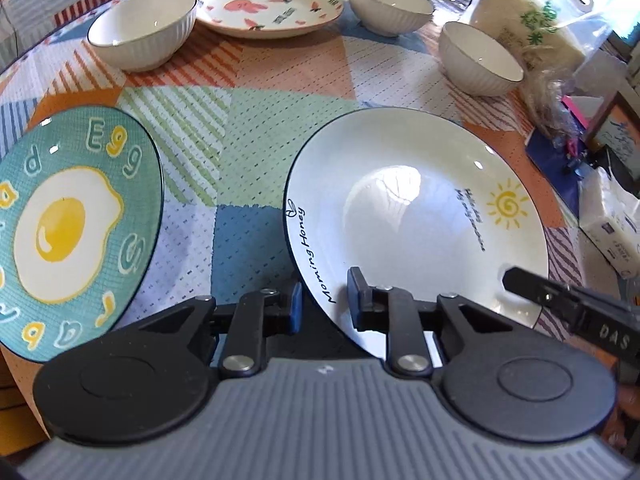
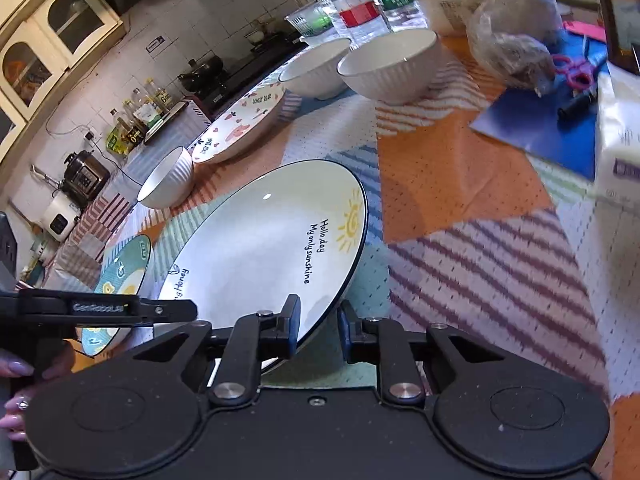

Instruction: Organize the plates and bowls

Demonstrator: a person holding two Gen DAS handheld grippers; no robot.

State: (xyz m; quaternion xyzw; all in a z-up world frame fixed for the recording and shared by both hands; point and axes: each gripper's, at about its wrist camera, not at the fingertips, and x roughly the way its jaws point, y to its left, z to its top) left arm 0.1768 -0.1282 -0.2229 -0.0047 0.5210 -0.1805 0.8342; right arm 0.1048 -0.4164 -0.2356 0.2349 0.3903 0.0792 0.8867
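- The round white ceramic plate with a dark rim and yellow sun drawing (image 1: 416, 216) lies near the table's front edge, seemingly tilted up.
- The left gripper (image 1: 324, 300) and right gripper (image 2: 318, 326) each straddle its near rim, jaws partly open, neither visibly pinching.
- Likely step: grasping this plate; next, close, lift, and stack it with the teal fried-egg plate (image 1: 68, 232) just beside it.
- White ribbed bowls (image 1: 142, 28) and a pink-patterned plate (image 1: 268, 2) stand farther back.
- The patchwork tablecloth (image 1: 240, 128) covers the table; a kitchen counter (image 2: 224, 68) lies beyond.
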